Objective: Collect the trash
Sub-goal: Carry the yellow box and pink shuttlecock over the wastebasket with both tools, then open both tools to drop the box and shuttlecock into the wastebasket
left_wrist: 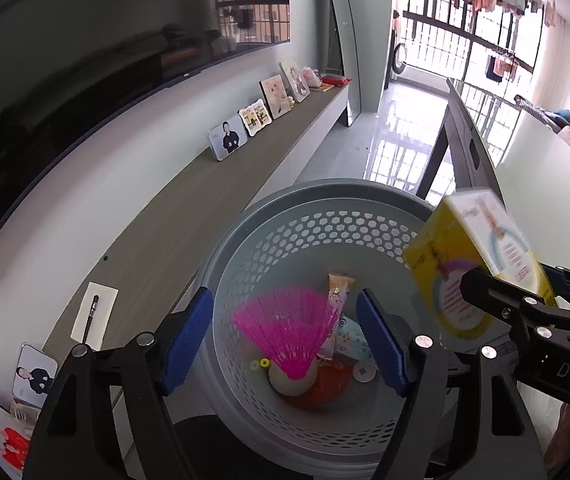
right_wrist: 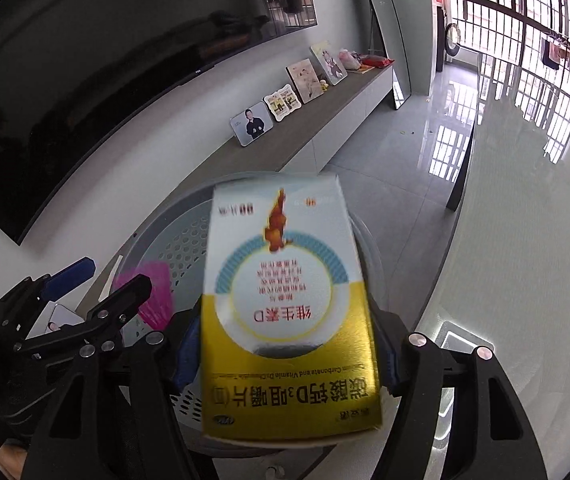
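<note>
A white and gold cardboard medicine box (right_wrist: pixel 289 304), seen upside down, carries red Chinese characters "维生素D" in a white circle, large dark print including "D3" on its gold band, and small English reading "Carbonate and Vitamin D3 Chewable". A black gripper housing (left_wrist: pixel 565 376) bears pale letters "DAS".

Both wrist cameras look steeply down from close above the grey perforated basket (left_wrist: pixel 325 216), sharing it, the pink fan (left_wrist: pixel 285 328) and the TV wall.
</note>
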